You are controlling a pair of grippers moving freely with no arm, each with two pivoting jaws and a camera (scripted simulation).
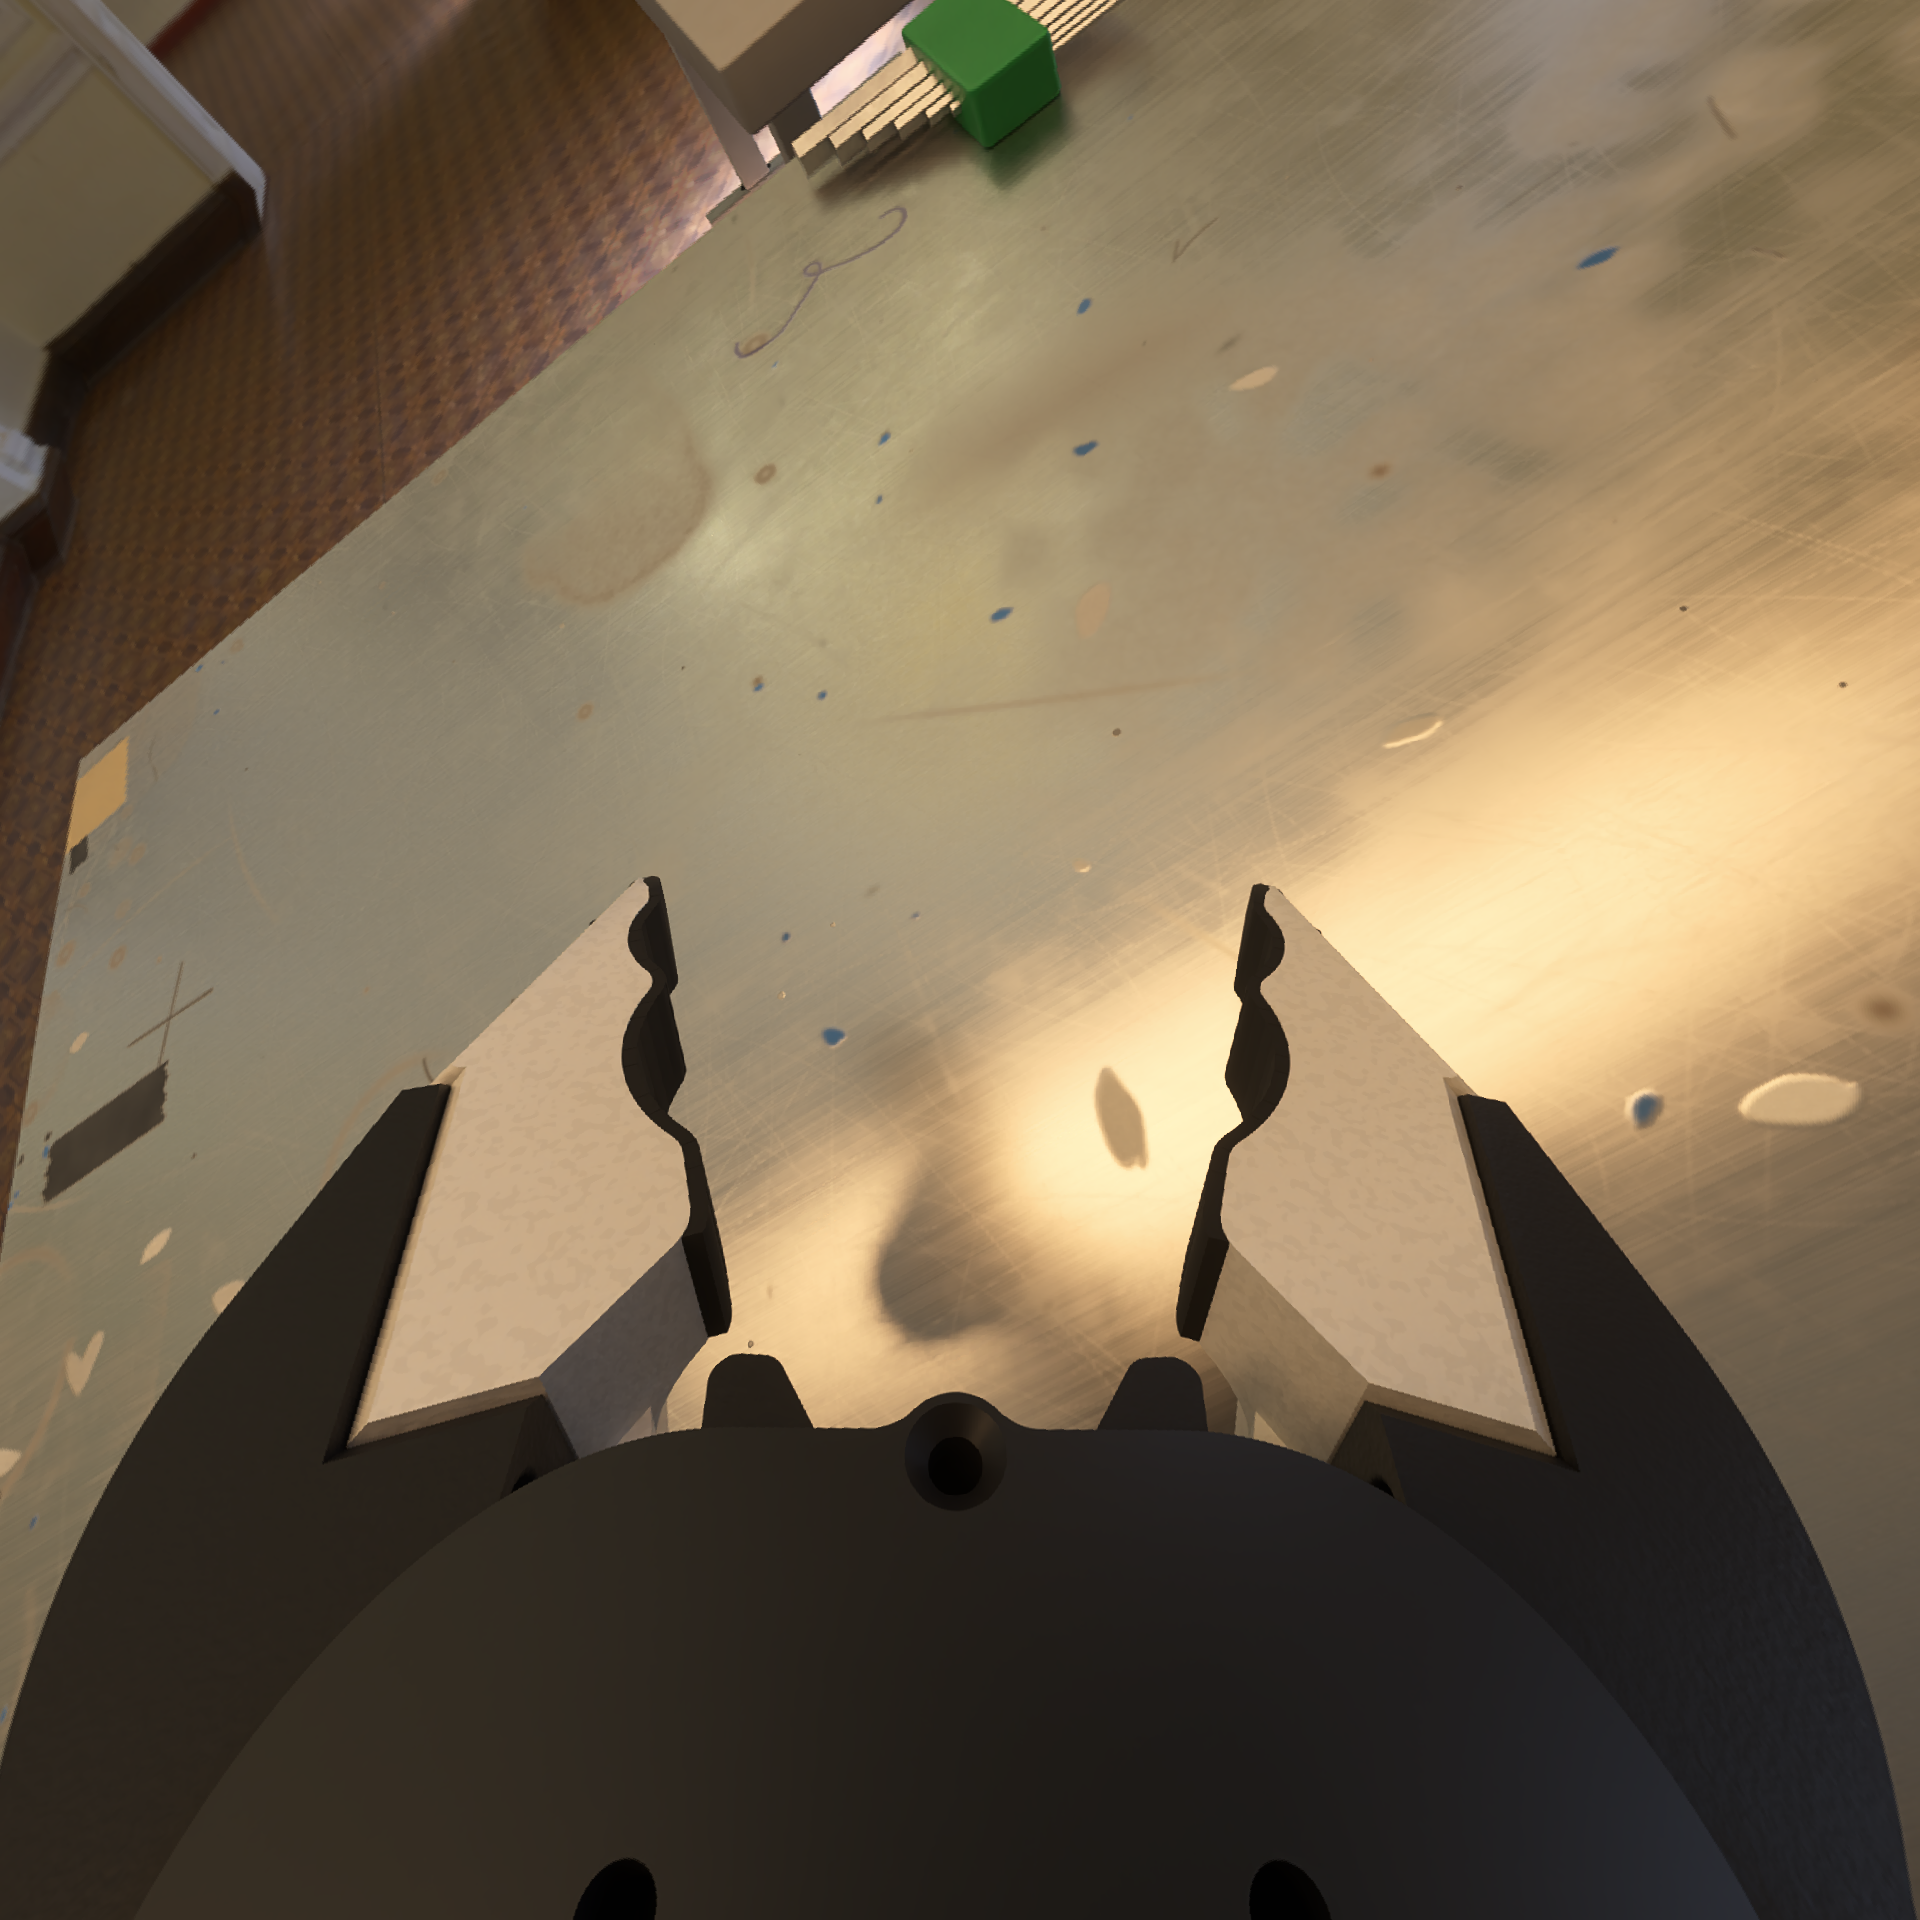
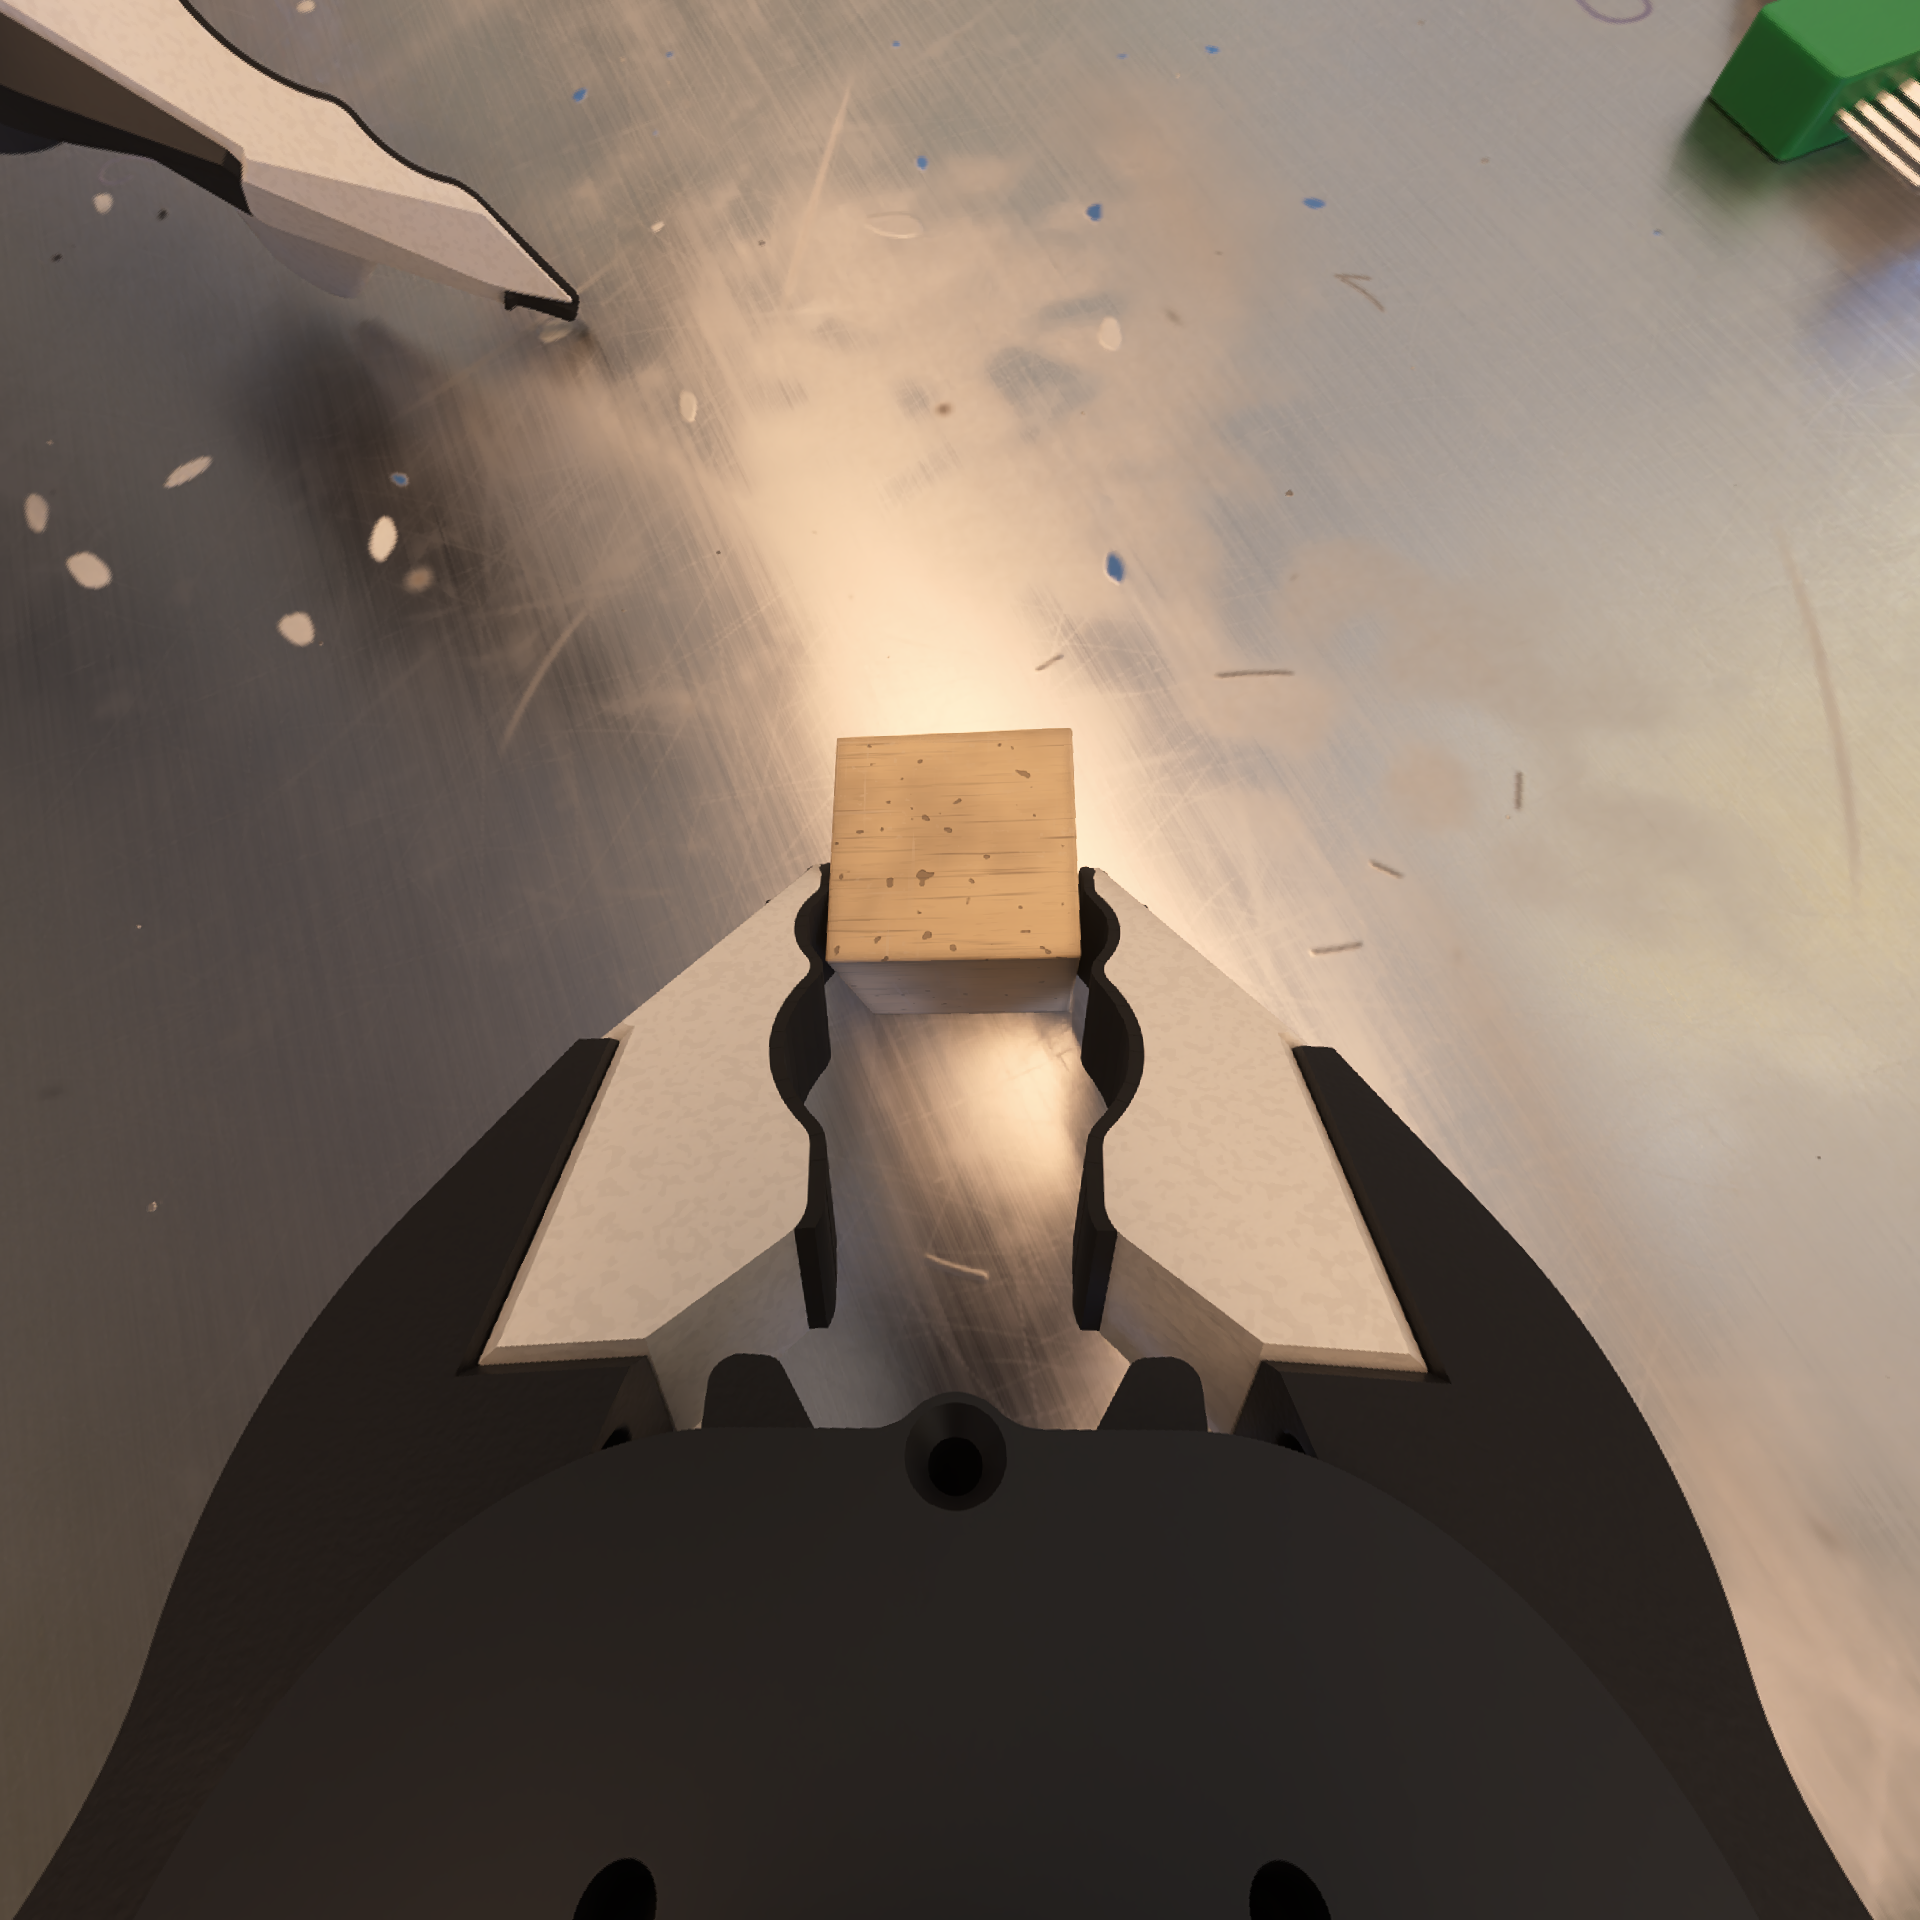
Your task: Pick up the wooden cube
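The wooden cube (image 2: pixel 951 842) is pale tan with dark specks. It sits between the fingertips of my right gripper (image 2: pixel 953 885), and both black pads touch its sides, so the gripper is shut on it. I cannot tell whether the cube rests on the scratched metal table (image 2: pixel 1455 623) or hangs just above it. My left gripper (image 1: pixel 956 896) is open and empty over bare table (image 1: pixel 935 623). One of its white fingers (image 2: pixel 312 197) shows at the top left of the right wrist view, apart from the cube. The cube is not seen in the left wrist view.
A green cube (image 1: pixel 982 68) lies far ahead near the table's edge, next to a white ribbed piece (image 1: pixel 894 120) and a white block (image 1: pixel 748 52). It also shows in the right wrist view (image 2: pixel 1808 83) at the top right. The patterned brown floor (image 1: pixel 364 260) lies beyond the table's left edge.
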